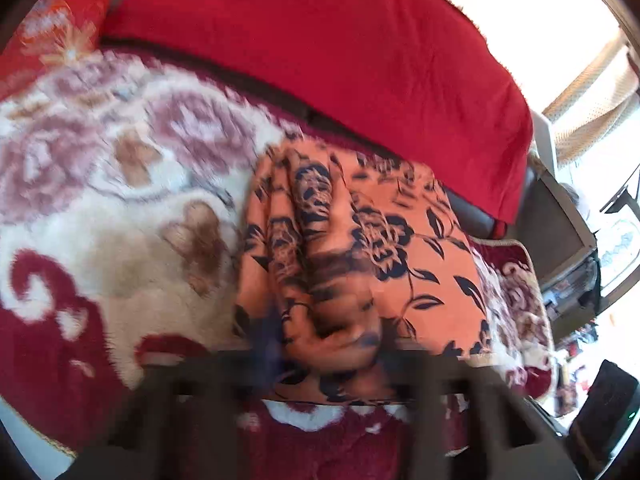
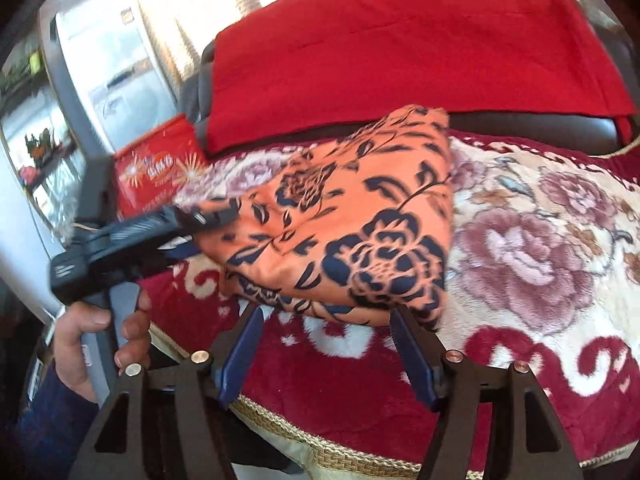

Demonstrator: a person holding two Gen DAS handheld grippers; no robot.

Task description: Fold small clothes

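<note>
Setting: sofa seat covered by a plush floral blanket [image 2: 540,216], dark red with cream and mauve roses; bright windows behind.
Right claw [image 2: 326,320]: spread wide, blue-padded fingers [image 2: 240,356] apart, tips touching the near lower edge of the cloth, nothing pinched between them.
Left claw [image 2: 212,218]: seen from the right wrist view, black, its tip closed on the left edge of the cloth and holding that edge up off the blanket. In its own view it is a dark motion blur along the bottom, fingers not readable, cloth bunched right against the lens.
Left hand [image 2: 92,344]: wrapped round the grey handle below the left claw, dark blue sleeve at the wrist.
Cloth [image 2: 360,220]: orange garment with navy flowers and leaves, partly folded, bunched into a rough wedge; far corner up near the backrest, right part resting on the blanket, left part raised.
Cloth, left wrist view [image 1: 380,240]: lies across the middle of the blanket, creased, near end blurred.
Red throw [image 2: 420,60]: plain, draped over the backrest behind the cloth; also [image 1: 320,60].
Red box [image 2: 154,178]: printed with sparkles, just left of the blanket's far corner.
Far left: pale appliance and cluttered shelves, blurred.
</note>
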